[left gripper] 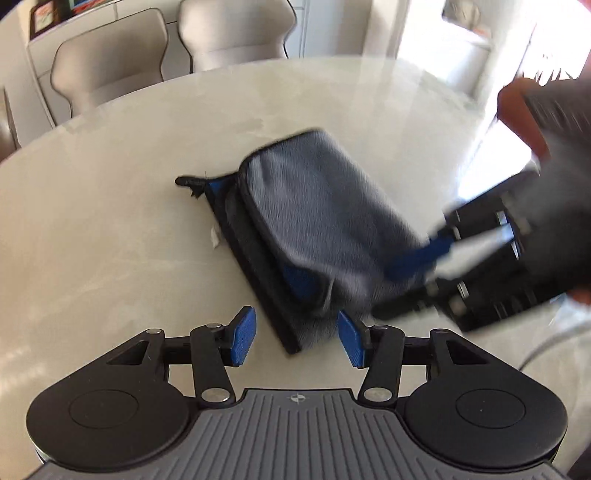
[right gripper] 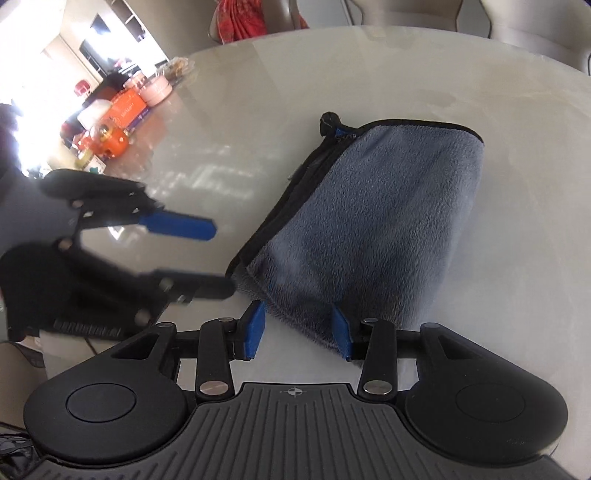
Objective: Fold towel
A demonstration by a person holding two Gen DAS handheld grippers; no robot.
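a plush grey towel [right gripper: 373, 229], black-edged, is seen folded at centre frame on the glossy pale table [right gripper: 258, 110]. the left hand-held gripper [left gripper: 297, 338] and right hand-held gripper [right gripper: 299, 332] are both held spread wide, gripping nothing.

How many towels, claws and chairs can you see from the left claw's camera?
Towels: 1, the grey towel on the table.
Claws: 2, the left claw and the right claw, both open.
Chairs: 2, a left chair and a right chair.
Total: 5
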